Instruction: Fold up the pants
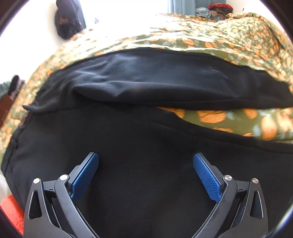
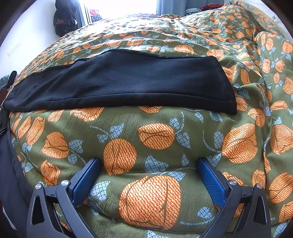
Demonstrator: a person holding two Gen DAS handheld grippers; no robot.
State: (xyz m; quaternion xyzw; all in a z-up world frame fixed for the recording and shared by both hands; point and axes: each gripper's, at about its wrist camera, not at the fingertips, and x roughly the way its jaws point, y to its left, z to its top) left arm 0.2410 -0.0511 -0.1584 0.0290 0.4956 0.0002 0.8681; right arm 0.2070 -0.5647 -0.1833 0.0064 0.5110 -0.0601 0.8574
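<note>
Black pants (image 1: 146, 139) lie spread on a bed with a green cover printed with orange flowers (image 1: 238, 120). In the left wrist view the far leg (image 1: 164, 82) runs across the middle and the near leg and seat fill the lower half. My left gripper (image 1: 146, 158) is open, just above the near black fabric, holding nothing. In the right wrist view one pant leg (image 2: 128, 82) lies across the bed with its hem (image 2: 227, 82) at the right. My right gripper (image 2: 148, 163) is open and empty over the bare cover (image 2: 155, 137), nearer than that leg.
A dark bag (image 2: 64, 20) hangs by the bright window at the far left. Piled clothes (image 1: 216, 11) sit at the far end of the bed. The cover is rumpled at the far right (image 2: 256, 36). A red object (image 1: 11, 210) shows at the lower left.
</note>
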